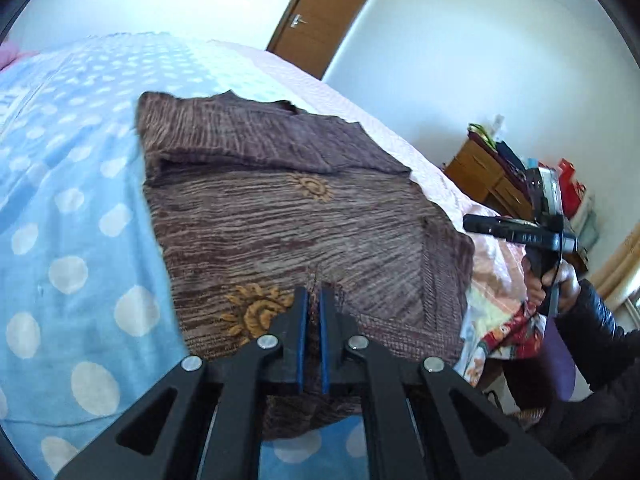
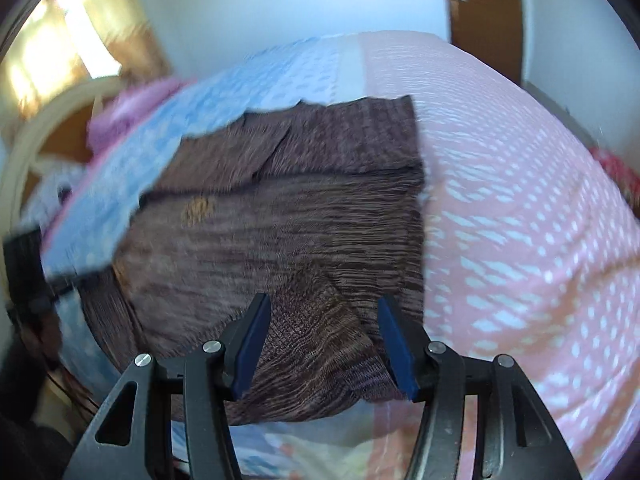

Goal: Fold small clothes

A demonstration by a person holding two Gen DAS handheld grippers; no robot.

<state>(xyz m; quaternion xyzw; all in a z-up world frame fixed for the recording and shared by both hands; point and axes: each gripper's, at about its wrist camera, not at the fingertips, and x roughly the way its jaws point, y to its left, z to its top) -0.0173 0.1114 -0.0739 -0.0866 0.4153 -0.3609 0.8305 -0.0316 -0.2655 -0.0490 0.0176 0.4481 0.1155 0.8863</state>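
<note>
A brown crinkled garment (image 1: 280, 216) with orange sun motifs lies spread on the bed, its far sleeve folded across the top. My left gripper (image 1: 314, 300) is shut on the garment's near edge, fabric pinched between the blue pads. My right gripper (image 2: 322, 308) is open and empty, hovering just over the garment's (image 2: 280, 216) near corner. The right gripper also shows in the left wrist view (image 1: 472, 224), held past the garment's right edge. The right wrist view is motion-blurred.
The bed has a blue polka-dot blanket (image 1: 72, 208) and a pink dotted cover (image 2: 520, 240). A wooden dresser (image 1: 488, 176) with clutter stands by the wall, a brown door (image 1: 320, 16) behind the bed. A cream headboard (image 2: 36, 128) is at left.
</note>
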